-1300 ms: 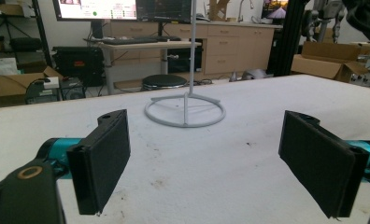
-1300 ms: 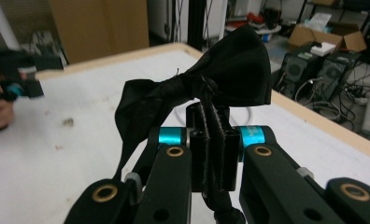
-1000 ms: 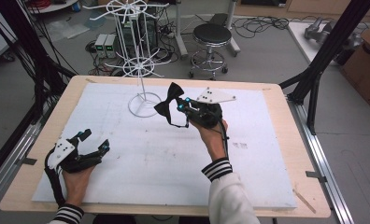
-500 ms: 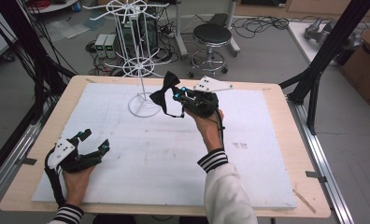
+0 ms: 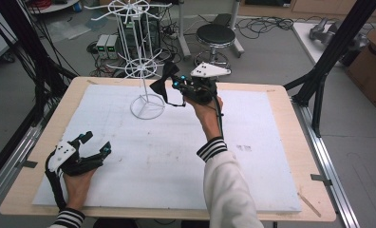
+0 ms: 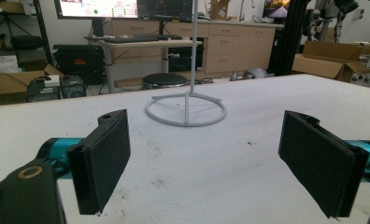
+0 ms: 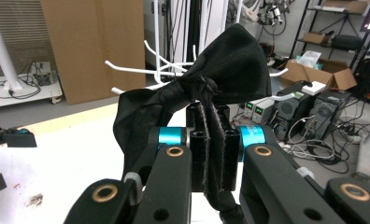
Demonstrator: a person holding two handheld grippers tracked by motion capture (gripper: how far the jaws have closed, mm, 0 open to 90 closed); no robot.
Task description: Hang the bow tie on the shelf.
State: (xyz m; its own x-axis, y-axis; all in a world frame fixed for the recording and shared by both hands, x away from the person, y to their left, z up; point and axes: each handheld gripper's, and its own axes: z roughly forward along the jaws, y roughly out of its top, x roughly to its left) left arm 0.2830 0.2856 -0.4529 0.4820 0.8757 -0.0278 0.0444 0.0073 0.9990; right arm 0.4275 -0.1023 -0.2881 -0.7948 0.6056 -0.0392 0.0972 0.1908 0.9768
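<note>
Right tongs (image 5: 173,84) were raised above the table's (image 5: 271,142) far side, jaws pinching a black bow tie (image 5: 161,81) near the white wire rack (image 5: 143,66). Its own camera showed the knot (image 7: 202,86) caught between pads, the lower fabric hidden. Left tongs (image 5: 93,147) lay spread wide near the front-left corner, holding nothing.
</note>
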